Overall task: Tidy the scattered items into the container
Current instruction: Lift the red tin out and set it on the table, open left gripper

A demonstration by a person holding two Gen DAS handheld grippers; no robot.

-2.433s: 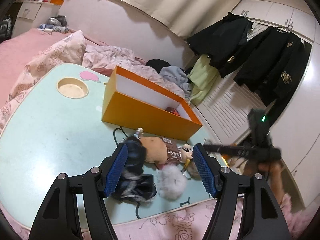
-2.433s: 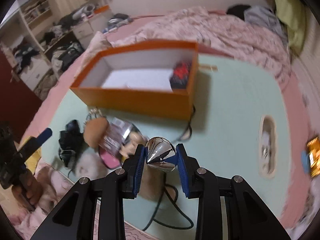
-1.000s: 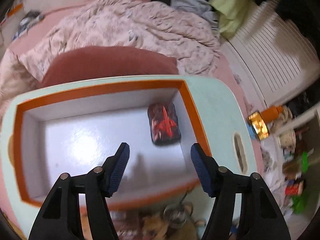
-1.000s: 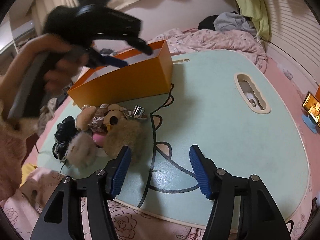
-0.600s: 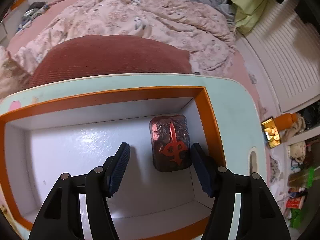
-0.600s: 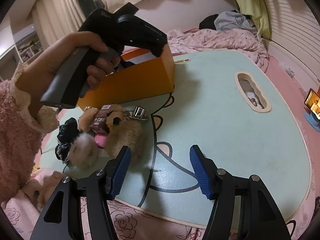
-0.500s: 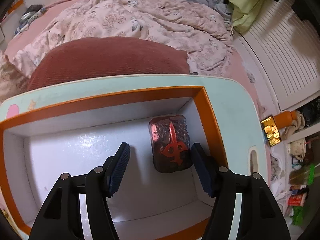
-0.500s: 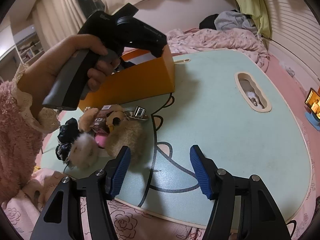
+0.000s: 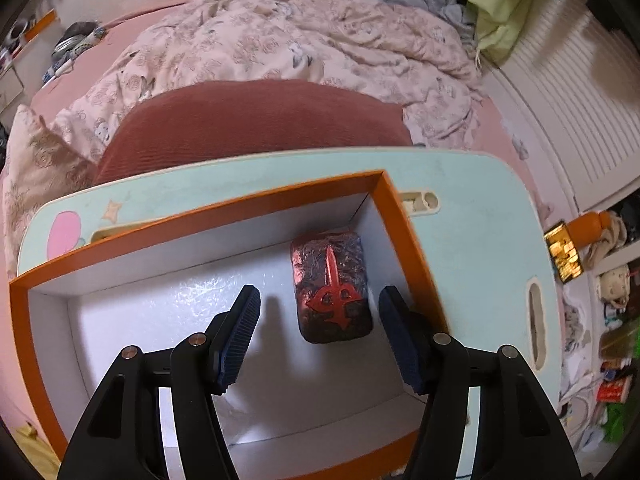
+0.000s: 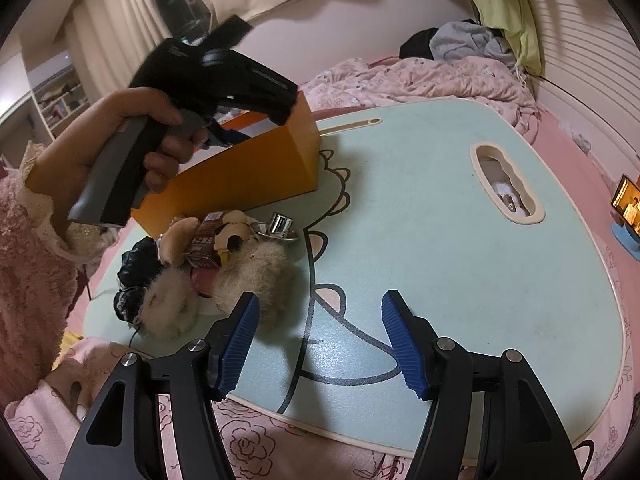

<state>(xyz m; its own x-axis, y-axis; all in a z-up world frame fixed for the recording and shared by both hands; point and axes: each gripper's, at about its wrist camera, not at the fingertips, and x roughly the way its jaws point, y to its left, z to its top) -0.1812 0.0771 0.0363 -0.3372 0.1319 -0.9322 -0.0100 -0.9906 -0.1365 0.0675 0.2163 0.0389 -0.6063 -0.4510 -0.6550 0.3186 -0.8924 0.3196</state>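
Sitting on bed: mint lap table, orange box; both grippers half-open, empty.

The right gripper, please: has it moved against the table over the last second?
No. The right gripper hangs open over the same black line drawn on the mint table, with the furry toys at the same spot beside its left finger.

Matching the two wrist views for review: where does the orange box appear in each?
Left wrist: the orange box fills the lower centre, seen from above, with a dark red packet inside.
Right wrist: the box sits upper left, only its outer side showing, partly behind the hand.
Shared landmark: the mint-green table beneath the box.
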